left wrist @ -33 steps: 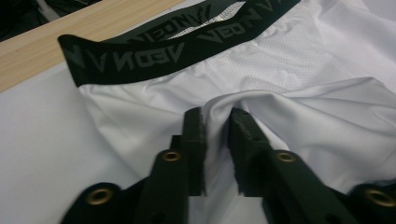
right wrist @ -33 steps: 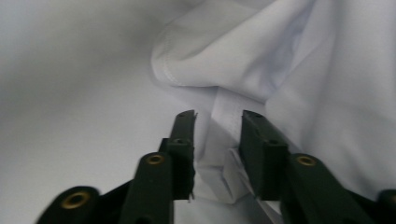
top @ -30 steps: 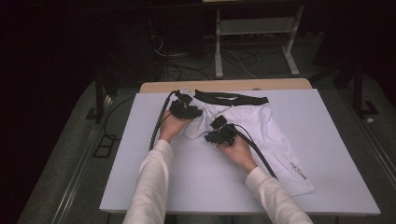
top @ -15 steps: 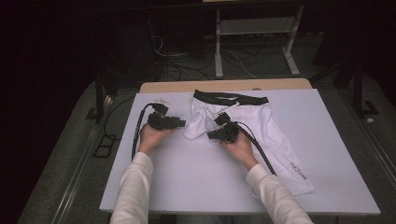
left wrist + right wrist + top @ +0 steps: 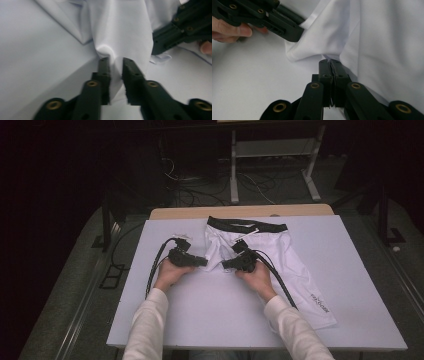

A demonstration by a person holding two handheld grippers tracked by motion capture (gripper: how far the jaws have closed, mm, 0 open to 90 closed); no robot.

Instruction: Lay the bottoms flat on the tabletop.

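One pair of white shorts, two black grippers, two hands, one white table

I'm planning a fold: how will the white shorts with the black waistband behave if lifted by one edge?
The white shorts are probably floppy: the fabric bunches between the left gripper's jaws. Likely light too, since thin folds drape softly by the right gripper. The smooth cloth may slide on the table.

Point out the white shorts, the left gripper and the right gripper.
white shorts [image 5: 280, 251], high view, right leg panel
left gripper [image 5: 115, 60], left gripper view, between the fingertips
right gripper [image 5: 329, 60], right gripper view, between the fingertips
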